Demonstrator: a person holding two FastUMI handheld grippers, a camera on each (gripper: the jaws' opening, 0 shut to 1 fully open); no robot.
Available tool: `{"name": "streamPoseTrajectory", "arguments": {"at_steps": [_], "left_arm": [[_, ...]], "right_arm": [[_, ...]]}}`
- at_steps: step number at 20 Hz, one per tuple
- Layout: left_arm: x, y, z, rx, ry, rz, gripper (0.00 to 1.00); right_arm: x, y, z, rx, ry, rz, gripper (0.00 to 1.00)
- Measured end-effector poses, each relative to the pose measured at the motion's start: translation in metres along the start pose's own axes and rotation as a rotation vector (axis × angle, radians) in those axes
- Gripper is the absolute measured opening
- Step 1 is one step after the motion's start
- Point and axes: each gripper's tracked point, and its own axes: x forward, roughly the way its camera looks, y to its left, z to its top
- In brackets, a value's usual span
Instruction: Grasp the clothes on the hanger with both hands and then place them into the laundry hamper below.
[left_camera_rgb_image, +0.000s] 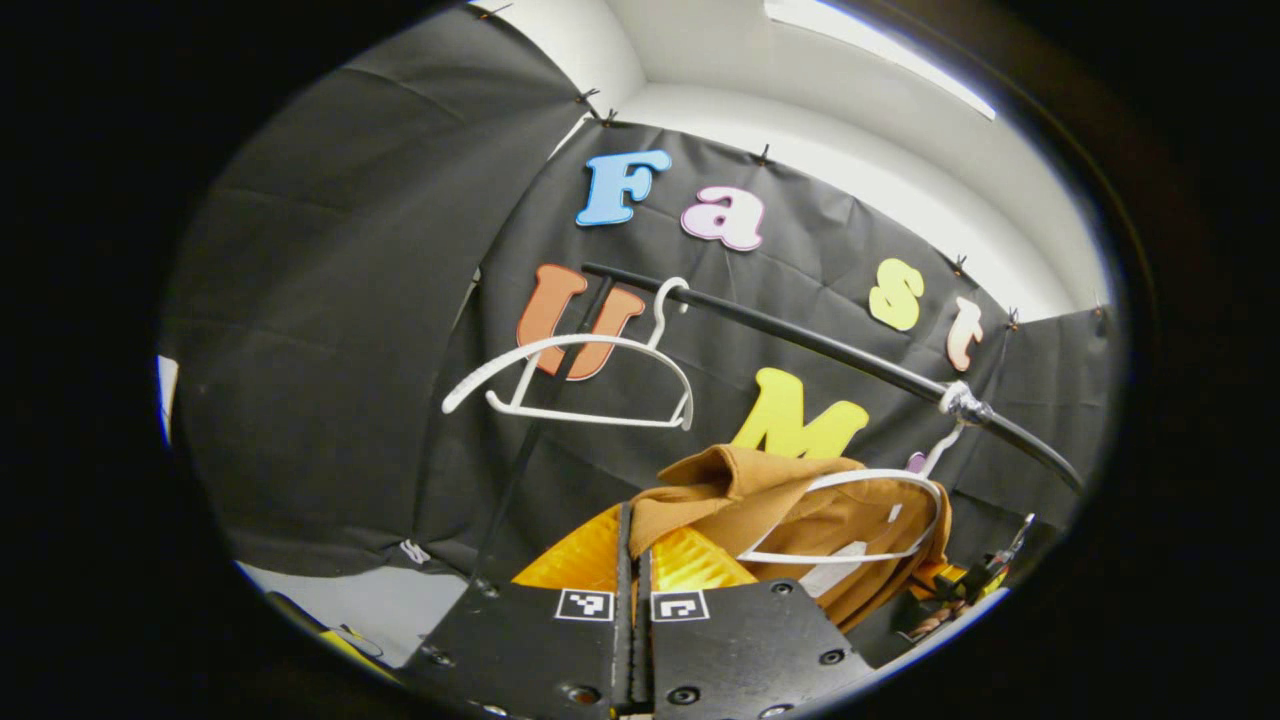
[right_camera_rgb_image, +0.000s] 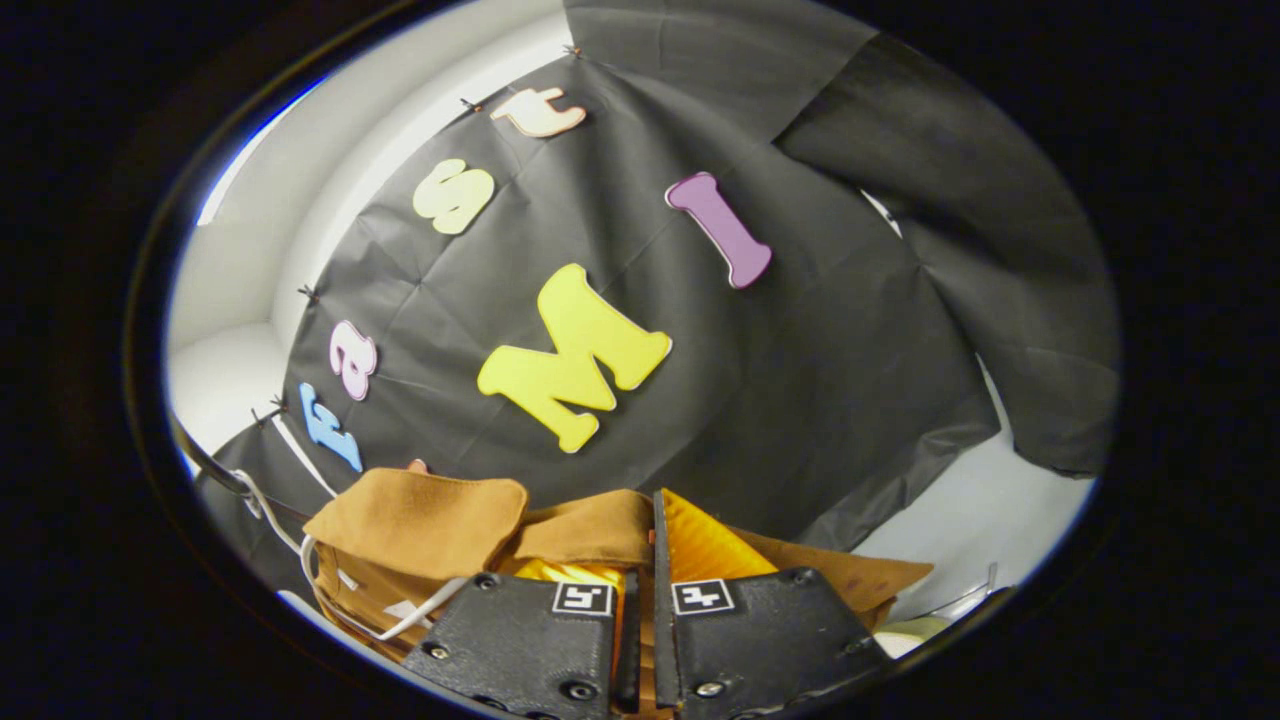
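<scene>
In the left gripper view, the left gripper (left_camera_rgb_image: 633, 560) sits at six o'clock with its two fingers drawn almost together, only a thin slit between them. A fold of the brown shirt (left_camera_rgb_image: 800, 500) runs into that slit, so the fingers look pinched on the cloth. The shirt spreads toward four o'clock, draped over a white hanger (left_camera_rgb_image: 850, 520) whose hook reaches up to the black rail (left_camera_rgb_image: 820, 345). The rail slants from eleven o'clock down to four o'clock. A second white hanger (left_camera_rgb_image: 570, 385), bare, hangs from the rail toward ten o'clock, well apart from the shirt. At about four o'clock, near the edge, part of another gripper (left_camera_rgb_image: 975, 580) shows, too small to read.

In the right gripper view, the right gripper (right_camera_rgb_image: 645, 590) is also at six o'clock, fingers close with a narrow gap. The shirt's collar (right_camera_rgb_image: 590, 530) and fabric lie in and around that gap, seemingly clamped. More of the shirt (right_camera_rgb_image: 420, 520) bunches toward eight o'clock, with the hanger's white wire (right_camera_rgb_image: 420, 615) curling beneath it.
</scene>
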Motion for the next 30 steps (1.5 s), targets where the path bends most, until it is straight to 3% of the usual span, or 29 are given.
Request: {"name": "streamPoseTrajectory", "arguments": {"at_steps": [5,9,19,27,30], "left_arm": [[0.006,-0.002,0.005,-0.018,0.009,-0.036,0.0],[0.015,0.005,0.018,-0.051,0.004,-0.054,0.0],[0.036,0.009,0.026,-0.07,0.064,-0.129,0.0],[0.055,0.011,0.022,-0.122,0.148,-0.211,0.0],[0.065,0.007,0.018,-0.108,0.171,-0.214,0.0]], "right_arm": [[0.011,0.003,0.002,0.039,0.065,0.081,0.09],[0.014,0.002,0.002,0.187,0.131,0.205,0.08],[0.016,0.007,0.027,0.395,0.139,0.435,0.09],[0.03,0.008,0.029,0.531,0.183,0.547,0.09],[0.04,0.005,0.025,0.54,0.189,0.536,0.08]]}}
